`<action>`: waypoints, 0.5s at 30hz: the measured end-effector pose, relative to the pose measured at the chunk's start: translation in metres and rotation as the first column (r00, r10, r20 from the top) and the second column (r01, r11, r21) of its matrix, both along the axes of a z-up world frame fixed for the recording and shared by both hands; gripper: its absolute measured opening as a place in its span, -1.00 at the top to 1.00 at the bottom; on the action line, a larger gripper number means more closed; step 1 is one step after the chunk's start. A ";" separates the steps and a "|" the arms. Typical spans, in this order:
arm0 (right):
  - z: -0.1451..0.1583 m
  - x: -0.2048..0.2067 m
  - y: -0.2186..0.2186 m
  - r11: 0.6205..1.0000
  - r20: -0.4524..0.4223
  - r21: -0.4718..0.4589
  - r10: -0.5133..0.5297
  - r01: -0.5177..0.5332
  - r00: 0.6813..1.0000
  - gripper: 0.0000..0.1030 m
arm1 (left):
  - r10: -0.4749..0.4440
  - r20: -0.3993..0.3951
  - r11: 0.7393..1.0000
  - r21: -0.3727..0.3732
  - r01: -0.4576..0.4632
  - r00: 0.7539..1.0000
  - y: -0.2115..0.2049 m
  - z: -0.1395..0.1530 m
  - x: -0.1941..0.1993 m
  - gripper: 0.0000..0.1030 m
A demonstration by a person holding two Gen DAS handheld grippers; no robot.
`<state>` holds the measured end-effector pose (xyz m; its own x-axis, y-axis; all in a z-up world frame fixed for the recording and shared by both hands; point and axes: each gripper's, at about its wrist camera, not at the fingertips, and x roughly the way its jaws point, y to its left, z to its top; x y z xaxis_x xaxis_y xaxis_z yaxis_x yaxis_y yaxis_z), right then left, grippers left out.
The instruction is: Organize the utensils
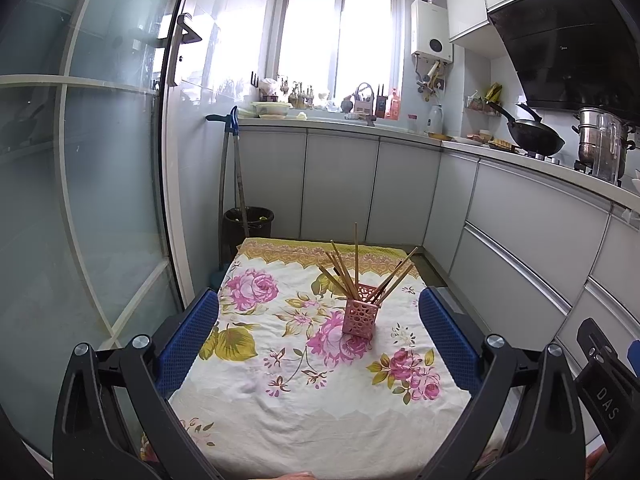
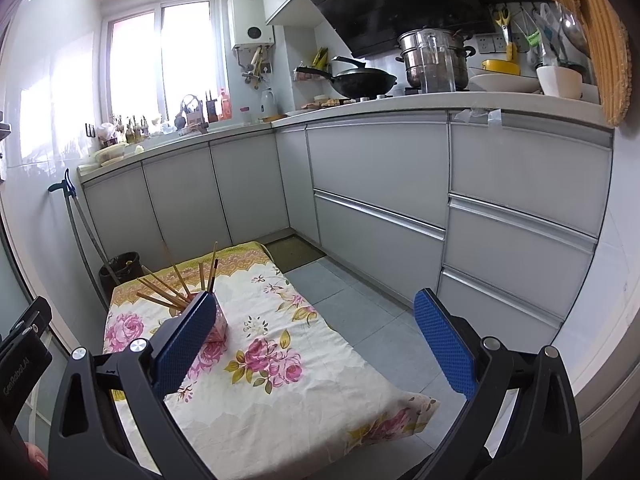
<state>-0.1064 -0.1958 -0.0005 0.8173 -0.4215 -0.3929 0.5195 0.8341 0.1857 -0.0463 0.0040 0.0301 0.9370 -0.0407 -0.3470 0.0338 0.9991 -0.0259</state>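
A pink perforated holder (image 1: 359, 314) stands upright on the floral cloth of a small table (image 1: 280, 420). Several wooden chopsticks (image 1: 355, 270) stand fanned out in it. My left gripper (image 1: 319, 320) is open and empty, held above the near part of the table, short of the holder. In the right wrist view the holder (image 2: 220, 322) is partly hidden behind my left finger, with the chopsticks (image 2: 176, 284) above it. My right gripper (image 2: 316, 326) is open and empty, to the right of the holder.
A glass door (image 1: 100, 180) runs along the table's left side. Grey cabinets (image 2: 380, 184) line the back and right. A dark bin (image 1: 248, 226) and mop handles stand behind the table. A wok (image 2: 362, 80) and steel pot (image 2: 434, 62) sit on the counter. Tiled floor (image 2: 360, 312) lies right of the table.
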 end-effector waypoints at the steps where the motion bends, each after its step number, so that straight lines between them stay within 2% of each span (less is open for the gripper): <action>1: 0.000 0.000 0.000 1.000 0.000 0.001 0.001 -0.001 1.000 -0.87 | 0.000 -0.001 1.000 0.000 0.000 1.000 0.000 0.000 0.000 -0.86; 15: 0.000 -0.002 0.000 1.000 0.005 0.000 0.012 -0.012 1.000 -0.87 | -0.010 -0.008 1.000 0.019 0.010 1.000 -0.004 0.002 0.001 -0.86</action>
